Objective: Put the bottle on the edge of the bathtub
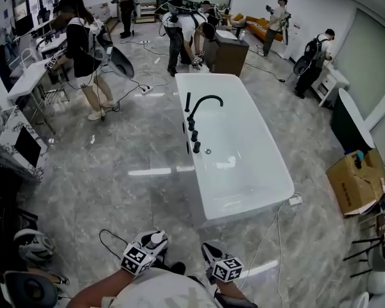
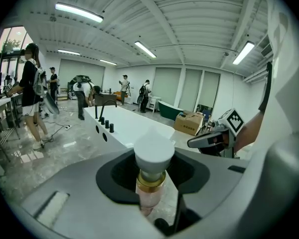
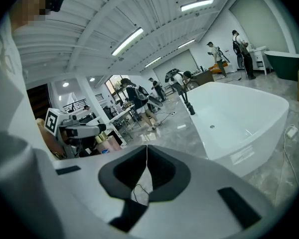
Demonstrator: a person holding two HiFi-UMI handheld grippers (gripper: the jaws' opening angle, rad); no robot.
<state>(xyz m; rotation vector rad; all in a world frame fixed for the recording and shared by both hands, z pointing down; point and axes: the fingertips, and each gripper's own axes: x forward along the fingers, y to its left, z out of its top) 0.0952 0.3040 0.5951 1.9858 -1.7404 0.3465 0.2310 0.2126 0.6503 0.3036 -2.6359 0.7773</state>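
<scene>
A bottle with a white cap, gold collar and pink body stands between the jaws of my left gripper, which is shut on it. In the head view the left gripper shows at the bottom with the white cap at its tip, well short of the white bathtub. The right gripper hangs beside it, its jaws shut together on nothing. A black faucet rises from the tub's left rim. From the right gripper view the bottle shows at the left.
Cables trail over the grey marble floor near my feet. A cardboard box and a dark green tub stand at the right. A brown cabinet and several people are beyond the tub's far end.
</scene>
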